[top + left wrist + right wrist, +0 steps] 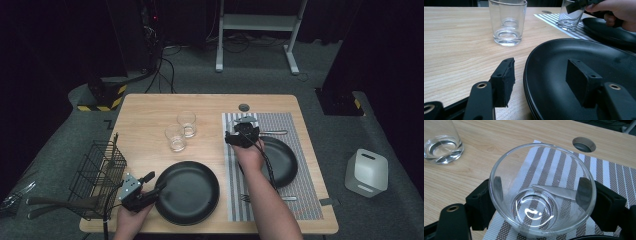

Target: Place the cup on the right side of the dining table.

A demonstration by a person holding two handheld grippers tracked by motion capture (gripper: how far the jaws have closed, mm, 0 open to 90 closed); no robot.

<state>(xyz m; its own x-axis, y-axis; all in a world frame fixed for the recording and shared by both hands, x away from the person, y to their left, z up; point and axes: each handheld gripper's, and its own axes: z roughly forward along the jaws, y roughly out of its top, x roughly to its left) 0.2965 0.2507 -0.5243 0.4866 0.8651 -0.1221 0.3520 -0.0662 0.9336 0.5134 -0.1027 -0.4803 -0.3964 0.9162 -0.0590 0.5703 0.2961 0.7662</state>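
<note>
Holding a clear drinking glass (pixel 541 192) in my right tongs (pixel 541 202), I am keeping it over the striped placemat (pixel 614 172), just beyond the far black plate (pixel 282 160). My left tongs (pixel 541 82) are standing open, straddling the rim of the near black plate (pixel 584 60) on the worktop (pixel 459 45). I am judging the risk as slippage: smooth glass could be sliding between the pads and tipping if I am tilting.
</note>
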